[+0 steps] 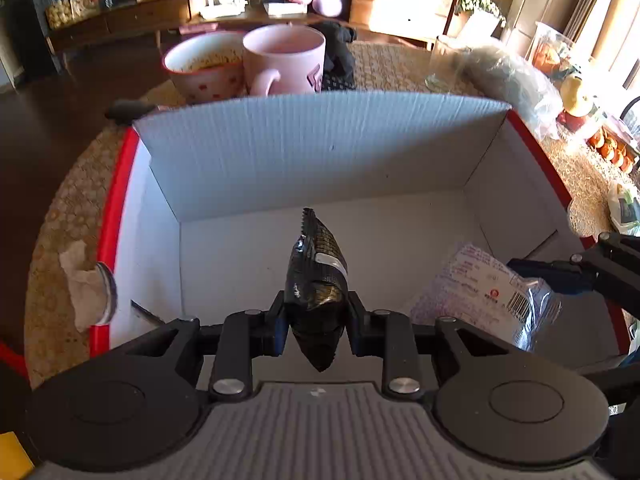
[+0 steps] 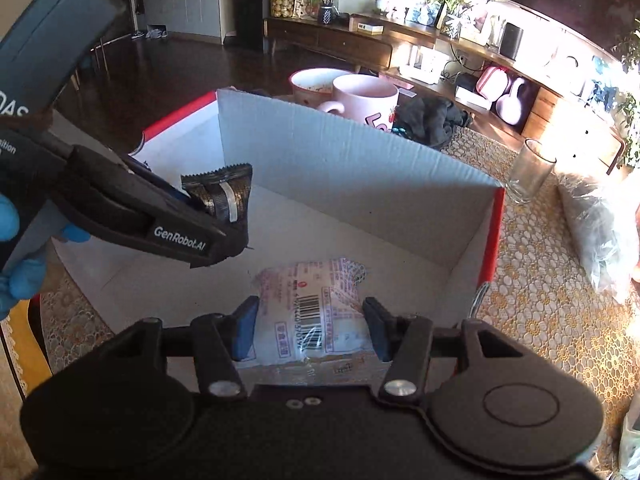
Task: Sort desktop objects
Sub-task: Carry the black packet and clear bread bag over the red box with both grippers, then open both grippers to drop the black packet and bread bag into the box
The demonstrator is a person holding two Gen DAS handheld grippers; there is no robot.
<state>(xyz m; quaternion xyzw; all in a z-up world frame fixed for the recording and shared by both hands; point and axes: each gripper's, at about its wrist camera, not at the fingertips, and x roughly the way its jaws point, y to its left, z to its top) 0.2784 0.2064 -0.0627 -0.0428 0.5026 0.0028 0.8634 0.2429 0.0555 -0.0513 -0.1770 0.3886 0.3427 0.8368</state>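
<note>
At the far left a crumpled tissue (image 1: 82, 288) lies on the patterned worktop (image 1: 52, 240) just outside the red-edged cardboard box (image 1: 320, 140). Next comes the left gripper (image 1: 316, 312), its fingers (image 1: 276, 320) pinched narrow on a dark snack packet (image 1: 316, 276), which hangs nose-down over the empty middle of the box floor, seemingly so it can be let go inside. To its right the right gripper (image 2: 310, 328) has its fingers (image 2: 244, 328) set wider, clamped on either side of a pale printed packet (image 2: 312, 308) with a barcode, held low over the right-hand part of the box, probably for the same reason. Whether that packet already rests on the box floor I cannot tell. Beyond the far wall stand a patterned bowl (image 1: 204, 66) and a pink mug (image 1: 286, 60), their lower halves hidden by the cardboard, with something dark and cloth-like (image 1: 340, 56) beside them that I cannot identify. Further right are a clear glass (image 2: 530, 170) and a plastic bag (image 2: 600, 232), its contents unreadable.
</note>
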